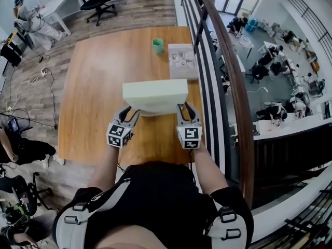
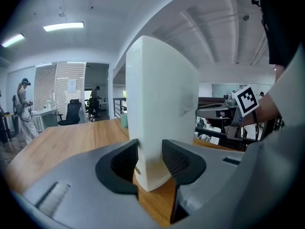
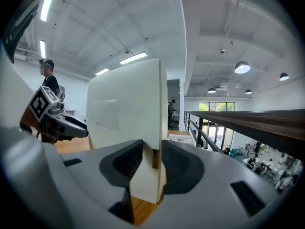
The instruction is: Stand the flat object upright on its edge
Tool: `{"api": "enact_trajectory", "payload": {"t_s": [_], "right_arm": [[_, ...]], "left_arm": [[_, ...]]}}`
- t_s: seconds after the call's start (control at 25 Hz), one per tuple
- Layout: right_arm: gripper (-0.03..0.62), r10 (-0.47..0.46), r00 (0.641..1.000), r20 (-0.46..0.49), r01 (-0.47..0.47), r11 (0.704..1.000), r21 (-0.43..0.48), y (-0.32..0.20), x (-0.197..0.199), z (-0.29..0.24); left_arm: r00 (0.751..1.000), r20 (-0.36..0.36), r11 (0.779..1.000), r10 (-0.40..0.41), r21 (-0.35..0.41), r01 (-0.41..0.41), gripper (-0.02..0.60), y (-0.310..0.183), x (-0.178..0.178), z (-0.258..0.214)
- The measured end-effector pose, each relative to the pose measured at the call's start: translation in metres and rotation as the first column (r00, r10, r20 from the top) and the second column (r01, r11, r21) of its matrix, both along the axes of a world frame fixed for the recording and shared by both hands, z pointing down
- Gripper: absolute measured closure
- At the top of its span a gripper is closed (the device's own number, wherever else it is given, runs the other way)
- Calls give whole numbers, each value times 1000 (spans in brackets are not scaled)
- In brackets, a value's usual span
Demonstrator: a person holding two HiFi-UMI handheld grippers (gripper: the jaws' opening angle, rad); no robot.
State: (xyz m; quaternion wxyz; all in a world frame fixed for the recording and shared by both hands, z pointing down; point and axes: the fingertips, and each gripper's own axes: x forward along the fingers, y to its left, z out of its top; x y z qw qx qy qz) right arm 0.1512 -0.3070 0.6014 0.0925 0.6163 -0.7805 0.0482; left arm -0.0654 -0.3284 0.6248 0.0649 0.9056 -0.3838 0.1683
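A flat white box (image 1: 155,95) stands upright on its long edge near the front of the wooden table (image 1: 98,87). My left gripper (image 1: 129,111) holds its left end and my right gripper (image 1: 185,109) its right end. In the left gripper view the box (image 2: 162,113) rises between the jaws of the left gripper (image 2: 150,159), with both black pads against its faces. In the right gripper view the right gripper (image 3: 151,159) clamps the box (image 3: 126,109) the same way, beside a small brown clasp (image 3: 155,159). The box's lower edge sits at the tabletop.
A green cup (image 1: 157,45) and a shallow pale tray with printed sheets (image 1: 181,61) stand at the table's far right. A dark railing (image 1: 228,77) runs along the right edge above a lower floor. An office chair (image 1: 98,1) is beyond the table.
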Motion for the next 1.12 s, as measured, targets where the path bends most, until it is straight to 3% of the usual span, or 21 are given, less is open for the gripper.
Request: {"api": "enact_trajectory", "payload": {"t_s": [0.24, 0.36, 0.48, 0.6, 0.8, 1.12], "right_arm": [[465, 4, 998, 62, -1, 999, -38, 0, 3, 0], [465, 20, 996, 85, -21, 1000, 0, 1, 8, -19], [465, 25, 994, 102, -31, 998, 60, 2, 14, -46], [475, 19, 992, 121, -37, 989, 142, 5, 20, -79], [581, 62, 991, 117, -89, 966, 244, 18, 28, -138], [589, 96, 986, 137, -125, 968, 218, 7, 25, -172]], "left_arm": [[993, -105, 995, -51, -91, 41, 430, 1, -5, -1], [990, -98, 992, -105, -81, 97, 430, -1, -18, -10], [981, -81, 984, -175, -47, 172, 438, -7, -37, -30], [961, -100, 965, -259, 10, 261, 531, -14, -54, -63], [935, -126, 934, -331, 96, 343, 577, -15, -65, -122], [928, -163, 917, -336, 169, 362, 577, -10, -50, -175]]}}
